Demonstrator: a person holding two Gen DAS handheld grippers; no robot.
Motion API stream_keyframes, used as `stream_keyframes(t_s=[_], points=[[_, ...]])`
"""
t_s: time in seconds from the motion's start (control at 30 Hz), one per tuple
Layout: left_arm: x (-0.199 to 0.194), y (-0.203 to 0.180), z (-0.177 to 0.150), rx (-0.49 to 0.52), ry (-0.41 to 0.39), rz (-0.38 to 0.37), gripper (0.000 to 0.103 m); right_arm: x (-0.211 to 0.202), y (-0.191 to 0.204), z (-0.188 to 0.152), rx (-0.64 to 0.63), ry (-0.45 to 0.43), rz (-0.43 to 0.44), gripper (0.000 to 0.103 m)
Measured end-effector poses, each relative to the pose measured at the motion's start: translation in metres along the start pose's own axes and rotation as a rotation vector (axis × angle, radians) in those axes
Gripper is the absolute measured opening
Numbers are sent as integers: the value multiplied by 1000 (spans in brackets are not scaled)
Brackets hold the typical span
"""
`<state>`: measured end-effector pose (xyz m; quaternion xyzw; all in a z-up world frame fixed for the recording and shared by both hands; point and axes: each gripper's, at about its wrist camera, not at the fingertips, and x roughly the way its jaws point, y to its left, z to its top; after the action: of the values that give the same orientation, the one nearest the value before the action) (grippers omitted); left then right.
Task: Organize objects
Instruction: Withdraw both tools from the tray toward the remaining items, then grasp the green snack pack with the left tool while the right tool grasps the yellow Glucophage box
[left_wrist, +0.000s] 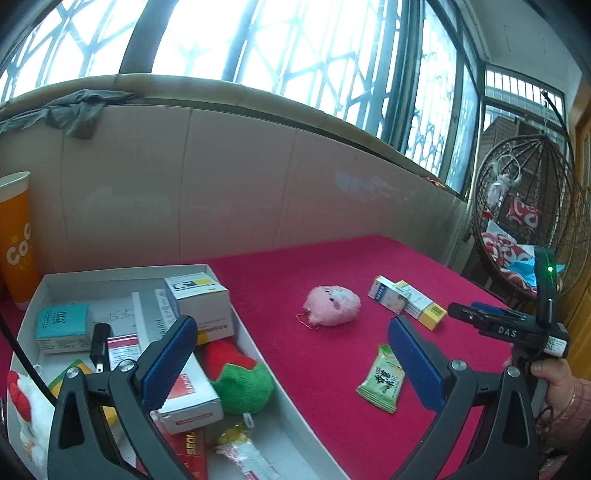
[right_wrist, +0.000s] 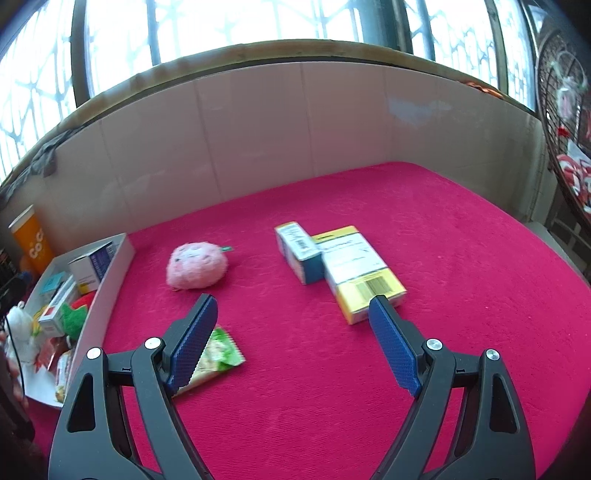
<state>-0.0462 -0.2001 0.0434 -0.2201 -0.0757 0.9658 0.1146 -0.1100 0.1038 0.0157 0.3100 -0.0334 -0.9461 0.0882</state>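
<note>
On the red cloth lie a pink plush (right_wrist: 195, 266), a teal-and-white box (right_wrist: 297, 251), a yellow-and-white box (right_wrist: 360, 269) touching it, and a green snack packet (right_wrist: 218, 354). My right gripper (right_wrist: 293, 332) stands open above the cloth, the packet by its left finger and the yellow box's near end by its right. My left gripper (left_wrist: 291, 354) is open over the right wall of the white tray (left_wrist: 258, 347), nothing between its fingers. That view also shows the pink plush (left_wrist: 332, 304), green packet (left_wrist: 382, 380), both boxes (left_wrist: 406, 301) and the right gripper (left_wrist: 469, 310) held by a hand.
The tray holds several small boxes, a red-and-green knitted toy (left_wrist: 240, 380), a white plush (left_wrist: 26, 417) and wrappers. An orange paper cup (left_wrist: 14, 236) stands behind it. A beige panel walls the table's far side. A hanging wicker chair (left_wrist: 528, 214) is beyond the right edge.
</note>
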Motion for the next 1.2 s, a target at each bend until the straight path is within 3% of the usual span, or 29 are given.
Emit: stream_keyframes(t_s=[0.2, 0.4, 0.57, 0.67, 0.77, 0.83, 0.97, 1.2], points=[[16, -41, -4, 84, 99, -29, 103, 13, -30, 6, 29, 20, -52, 85], [43, -79, -24, 129, 210, -101, 103, 39, -56, 2, 27, 111, -72, 85], [64, -94, -40, 147, 314, -88, 103, 66, -75, -4, 53, 250, -34, 85], [75, -101, -47, 174, 366, -67, 103, 70, -76, -3, 11, 259, -24, 86], [89, -107, -50, 183, 421, -63, 103, 79, -71, -1, -70, 288, -3, 100], [101, -112, -52, 183, 459, -65, 103, 89, -64, 1, -140, 310, -13, 102], [126, -113, -61, 210, 519, 35, 103, 99, -58, 7, -205, 320, 12, 102], [128, -109, -63, 255, 522, -2, 103, 110, -61, 16, -238, 321, 62, 102]])
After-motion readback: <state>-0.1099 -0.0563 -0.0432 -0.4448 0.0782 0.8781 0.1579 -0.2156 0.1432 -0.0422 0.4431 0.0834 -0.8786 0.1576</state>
